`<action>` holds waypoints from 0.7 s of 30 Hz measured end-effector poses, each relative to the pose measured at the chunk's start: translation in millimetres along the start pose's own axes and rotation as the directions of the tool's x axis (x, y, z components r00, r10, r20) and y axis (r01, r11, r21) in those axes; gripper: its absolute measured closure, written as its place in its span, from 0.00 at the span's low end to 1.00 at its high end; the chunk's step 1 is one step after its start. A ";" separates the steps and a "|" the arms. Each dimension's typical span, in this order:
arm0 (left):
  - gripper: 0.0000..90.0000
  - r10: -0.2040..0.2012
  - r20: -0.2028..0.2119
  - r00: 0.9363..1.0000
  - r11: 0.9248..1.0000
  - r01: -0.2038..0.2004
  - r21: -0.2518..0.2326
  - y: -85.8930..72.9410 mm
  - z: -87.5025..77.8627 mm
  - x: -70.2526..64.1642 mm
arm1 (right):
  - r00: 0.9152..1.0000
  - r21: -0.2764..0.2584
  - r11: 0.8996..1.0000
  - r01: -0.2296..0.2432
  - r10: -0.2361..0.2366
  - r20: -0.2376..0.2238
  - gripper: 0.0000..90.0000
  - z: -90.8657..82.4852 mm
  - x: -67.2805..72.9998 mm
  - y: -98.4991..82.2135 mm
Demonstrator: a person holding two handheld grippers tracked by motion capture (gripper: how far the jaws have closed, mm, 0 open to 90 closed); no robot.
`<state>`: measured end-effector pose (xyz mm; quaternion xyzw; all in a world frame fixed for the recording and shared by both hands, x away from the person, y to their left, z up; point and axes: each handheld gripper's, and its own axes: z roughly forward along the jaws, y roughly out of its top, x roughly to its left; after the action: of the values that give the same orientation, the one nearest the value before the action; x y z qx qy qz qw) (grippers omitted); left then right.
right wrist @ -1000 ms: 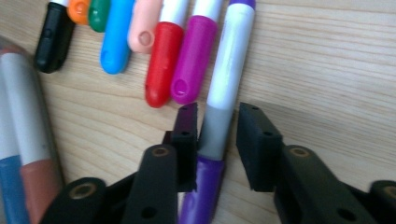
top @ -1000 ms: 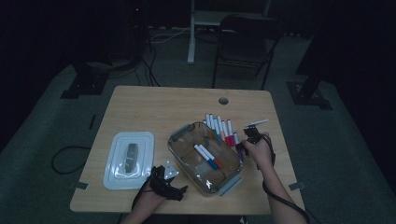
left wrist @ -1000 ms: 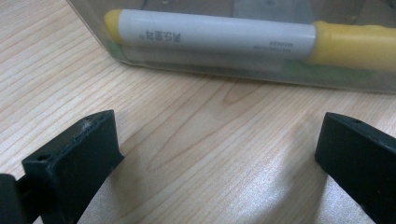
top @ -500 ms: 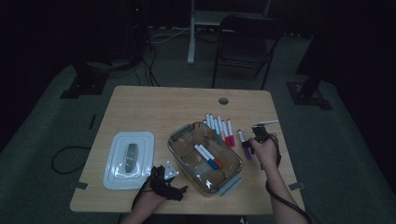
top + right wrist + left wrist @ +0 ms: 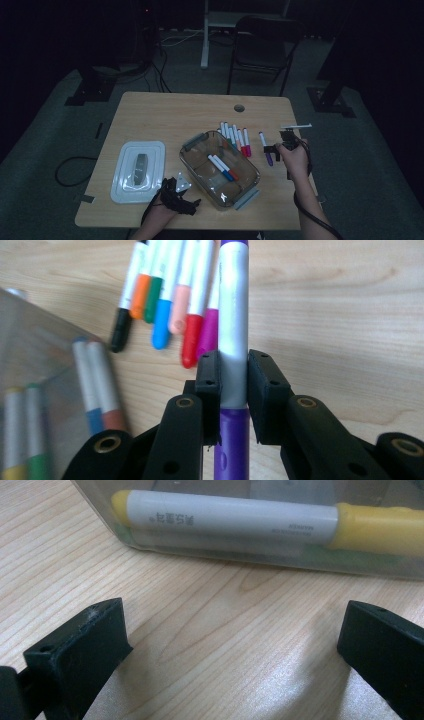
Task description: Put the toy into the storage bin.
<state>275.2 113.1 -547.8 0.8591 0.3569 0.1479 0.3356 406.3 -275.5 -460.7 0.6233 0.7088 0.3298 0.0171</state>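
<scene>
My right gripper point(image 5: 233, 385) is shut on a purple-capped marker point(image 5: 233, 315), the pads pressing on its white barrel. From above, that marker point(image 5: 265, 148) hangs over the table to the right of a row of several coloured markers point(image 5: 232, 135), with the right gripper point(image 5: 272, 149) beside it. A clear container point(image 5: 192, 142) in the middle of the table holds a few markers. My left gripper point(image 5: 230, 645) rests open on the wood at the container's near wall, with a yellow-capped marker point(image 5: 235, 517) seen through that wall. Nothing lies between the left jaws.
A white lid point(image 5: 137, 170) with a grey handle lies left of the container, close to the left gripper point(image 5: 180, 192). The row of markers point(image 5: 175, 290) and the container point(image 5: 40, 340) lie ahead and left of the right jaws. A folding chair point(image 5: 260, 45) stands beyond the table.
The right hand has risen with the purple marker in its jaws, drawing it away from the row of markers toward the right. The left hand has kept still.
</scene>
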 end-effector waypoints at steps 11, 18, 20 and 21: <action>0.00 0.001 0.000 1.000 1.000 -0.001 0.001 0.0 0.0 0.0 | 0.986 -0.076 0.994 0.078 -0.088 -0.141 0.85 -43.2 36.9 8.4; 0.00 0.000 0.001 1.000 1.000 0.000 0.001 0.1 -0.1 0.0 | 0.952 -0.077 0.986 0.148 -0.163 -0.261 0.85 -53.0 74.1 8.4; 0.00 0.001 0.001 1.000 1.000 -0.001 0.001 0.1 -0.1 0.1 | 0.937 -0.080 0.981 0.177 -0.193 -0.292 0.85 -52.3 87.4 8.1; 0.00 0.001 0.001 1.000 1.000 -0.001 0.001 0.1 -0.1 0.1 | 0.937 -0.080 0.981 0.177 -0.193 -0.292 0.85 -52.3 87.4 8.1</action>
<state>275.2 113.2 -547.7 0.8595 0.3567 0.1474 0.3351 371.2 -220.6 -382.1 0.4962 0.7497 0.4358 -0.0427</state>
